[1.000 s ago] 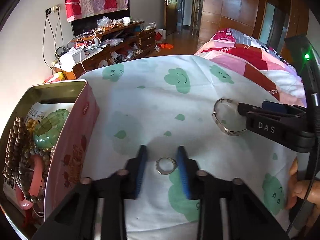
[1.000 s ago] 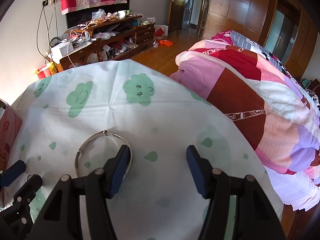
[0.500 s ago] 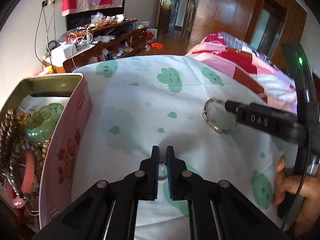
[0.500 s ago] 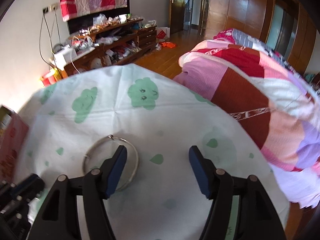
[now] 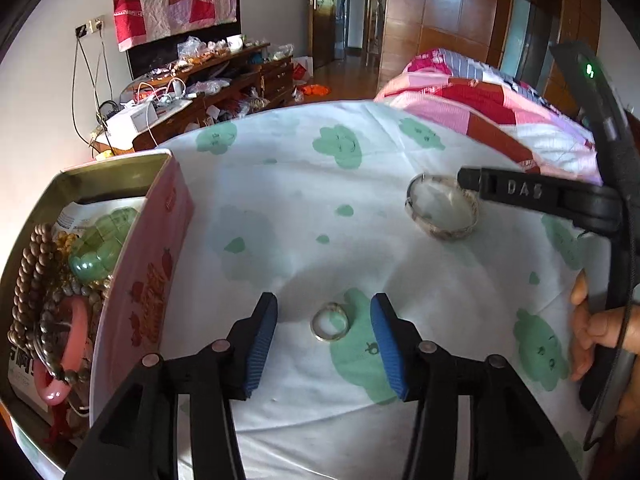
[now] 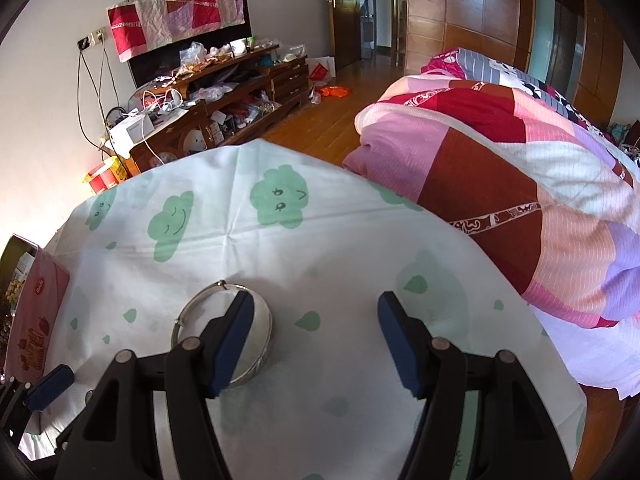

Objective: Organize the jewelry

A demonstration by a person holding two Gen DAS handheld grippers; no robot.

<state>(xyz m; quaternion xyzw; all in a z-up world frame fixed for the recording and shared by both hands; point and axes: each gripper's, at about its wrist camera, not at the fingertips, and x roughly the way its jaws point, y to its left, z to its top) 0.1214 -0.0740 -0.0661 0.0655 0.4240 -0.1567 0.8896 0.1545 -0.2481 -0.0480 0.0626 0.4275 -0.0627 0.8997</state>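
A small silver ring lies on the cloud-print cloth between the fingers of my left gripper, which is open and not touching it. A silver bangle lies further right; my right gripper is open, its left finger over the bangle, which lies on the cloth. A pink tin box at the left holds bead bracelets, a green jade piece and a pink bangle.
The cloth-covered table has a rounded far edge. A folded pink and red quilt lies to the right. A cluttered wooden cabinet stands against the far wall. A hand grips the right tool.
My left gripper closed on the small ring half a second ago and has now opened again; the ring lies flat on the cloth. The right gripper stayed open over the bangle.
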